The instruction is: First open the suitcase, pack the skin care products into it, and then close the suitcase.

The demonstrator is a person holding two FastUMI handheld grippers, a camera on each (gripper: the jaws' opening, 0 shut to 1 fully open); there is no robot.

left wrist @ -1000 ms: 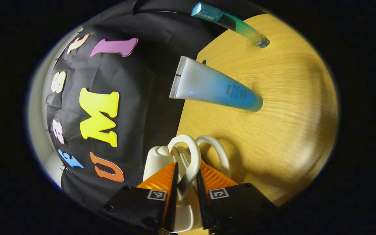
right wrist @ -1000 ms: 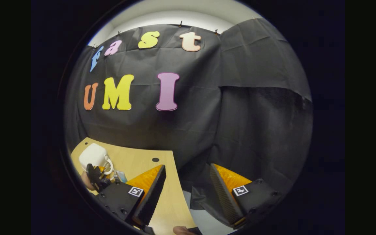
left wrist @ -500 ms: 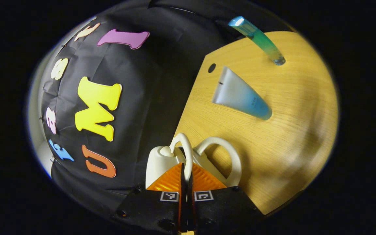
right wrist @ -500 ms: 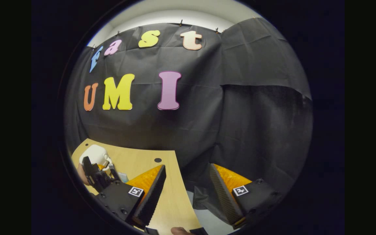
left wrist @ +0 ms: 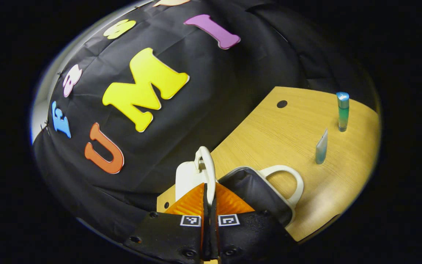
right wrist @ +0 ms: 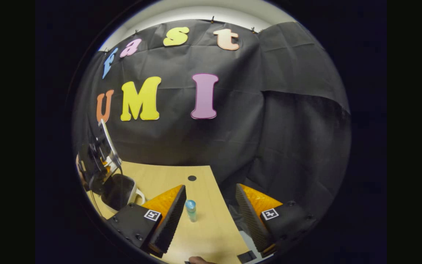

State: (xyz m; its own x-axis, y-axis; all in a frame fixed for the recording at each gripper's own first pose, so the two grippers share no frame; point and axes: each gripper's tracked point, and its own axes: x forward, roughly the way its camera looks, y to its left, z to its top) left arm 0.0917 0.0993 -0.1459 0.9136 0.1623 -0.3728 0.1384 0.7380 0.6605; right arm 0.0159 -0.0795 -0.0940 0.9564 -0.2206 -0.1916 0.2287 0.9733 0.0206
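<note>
The left claw [left wrist: 208, 190] stays pressed together on the looped white handle [left wrist: 206, 167] of the small white hard-shell suitcase [left wrist: 187, 178], and since half a second ago it has swung that half upward: the case now gapes, its dark lined inside [left wrist: 253, 194] showing just right of the claw, with the second white handle [left wrist: 288, 176] lying on the light wooden surface [left wrist: 269, 135] beyond. The flat white-to-blue squeeze tube [left wrist: 321, 147] and the slim green-blue bottle [left wrist: 342, 111], earlier near and tilted, now stand upright far ahead to the right. The right claw [right wrist: 211, 212] hangs spread, holding nothing; the bottle [right wrist: 191, 209] stands just ahead between its fingers, the opened suitcase [right wrist: 117, 189] off to its left.
</note>
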